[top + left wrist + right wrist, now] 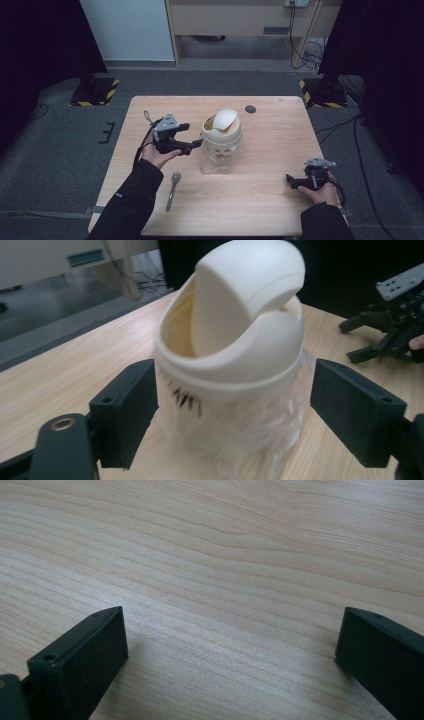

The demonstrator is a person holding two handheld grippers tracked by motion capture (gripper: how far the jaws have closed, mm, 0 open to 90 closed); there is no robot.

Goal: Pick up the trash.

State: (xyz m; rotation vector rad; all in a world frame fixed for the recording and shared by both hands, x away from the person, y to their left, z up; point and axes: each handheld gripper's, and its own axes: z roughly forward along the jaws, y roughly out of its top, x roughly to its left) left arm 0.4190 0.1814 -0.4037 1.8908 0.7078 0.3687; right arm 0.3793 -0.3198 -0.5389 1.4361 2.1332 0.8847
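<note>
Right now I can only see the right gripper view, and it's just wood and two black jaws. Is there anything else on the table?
Observer: Yes. A small cream bin stands in the middle of the table, away from your right gripper.
Operator: Is its lid shut?
Observer: No. The swing lid is tipped, so there's a gap into the bin.
Operator: Where's my other gripper?
Observer: The left gripper is at the bin's left side. Its jaws are open and point at the bin without squeezing it.
</note>
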